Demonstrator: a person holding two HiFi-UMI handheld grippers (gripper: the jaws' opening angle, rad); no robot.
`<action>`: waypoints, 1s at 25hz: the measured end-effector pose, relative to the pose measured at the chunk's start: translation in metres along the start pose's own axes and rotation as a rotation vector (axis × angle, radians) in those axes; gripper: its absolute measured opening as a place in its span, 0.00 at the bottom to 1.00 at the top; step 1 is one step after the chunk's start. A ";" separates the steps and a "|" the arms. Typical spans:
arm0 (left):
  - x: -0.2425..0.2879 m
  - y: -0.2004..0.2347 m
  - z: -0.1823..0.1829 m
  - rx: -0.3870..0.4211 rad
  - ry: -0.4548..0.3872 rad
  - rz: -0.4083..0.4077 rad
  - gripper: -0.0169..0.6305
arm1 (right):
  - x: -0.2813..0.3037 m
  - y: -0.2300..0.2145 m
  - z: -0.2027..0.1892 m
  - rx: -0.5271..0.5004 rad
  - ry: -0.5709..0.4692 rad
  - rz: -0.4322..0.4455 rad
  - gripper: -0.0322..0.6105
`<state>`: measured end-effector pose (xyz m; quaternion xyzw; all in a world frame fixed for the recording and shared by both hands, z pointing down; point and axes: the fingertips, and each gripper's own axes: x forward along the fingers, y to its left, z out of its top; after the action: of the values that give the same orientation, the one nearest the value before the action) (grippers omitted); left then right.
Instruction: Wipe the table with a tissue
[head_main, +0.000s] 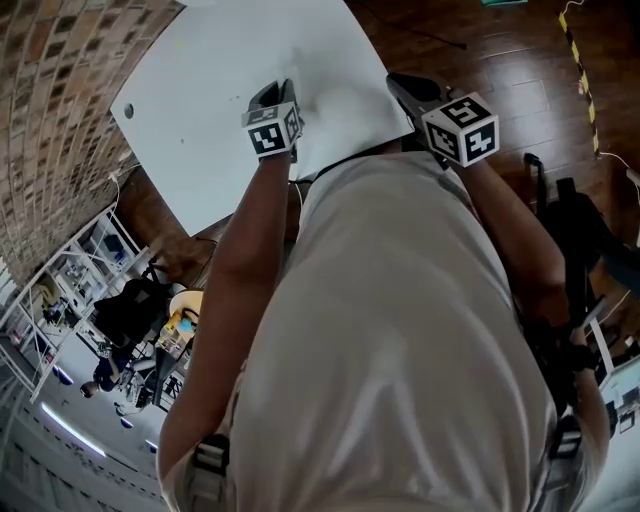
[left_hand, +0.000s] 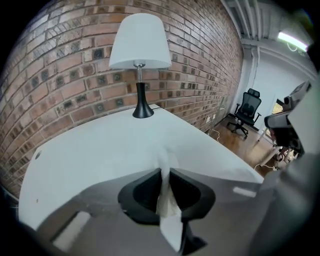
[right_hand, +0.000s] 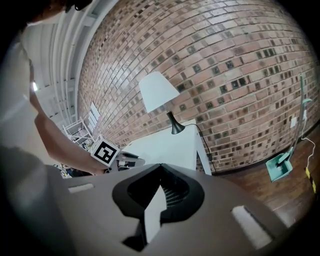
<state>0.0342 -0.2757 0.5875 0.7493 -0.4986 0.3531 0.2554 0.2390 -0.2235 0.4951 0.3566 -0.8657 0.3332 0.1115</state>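
My left gripper (left_hand: 165, 172) is shut on a white tissue (left_hand: 165, 161), which sticks up crumpled between the pads just above the white table (left_hand: 100, 145). In the head view the left gripper (head_main: 280, 95) is over the table (head_main: 210, 70) near its front edge. My right gripper (head_main: 403, 85) hovers at the table's right front corner. Its jaws (right_hand: 160, 169) are shut, with nothing sticking out past the tips. The right gripper view also shows the left gripper's marker cube (right_hand: 105, 151) beside the table (right_hand: 165, 145).
A white-shaded lamp (left_hand: 140, 50) on a black base stands at the table's far end against the brick wall. A black office chair (left_hand: 246, 112) sits on the wooden floor to the right. A green dustpan (right_hand: 279, 166) leans by the wall. Shelving and clutter (head_main: 120, 310) lie to my left.
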 end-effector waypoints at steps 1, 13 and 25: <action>0.003 0.003 0.003 -0.011 0.003 0.021 0.10 | -0.003 -0.004 -0.001 0.007 0.000 -0.005 0.06; 0.020 0.000 -0.002 0.052 0.045 0.225 0.09 | -0.031 -0.047 -0.008 0.059 0.002 -0.044 0.06; 0.013 -0.075 -0.024 0.004 0.034 0.092 0.09 | -0.031 -0.060 0.000 0.035 -0.008 0.021 0.06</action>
<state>0.1011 -0.2378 0.6103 0.7198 -0.5276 0.3781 0.2459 0.3031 -0.2380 0.5111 0.3509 -0.8638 0.3481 0.0982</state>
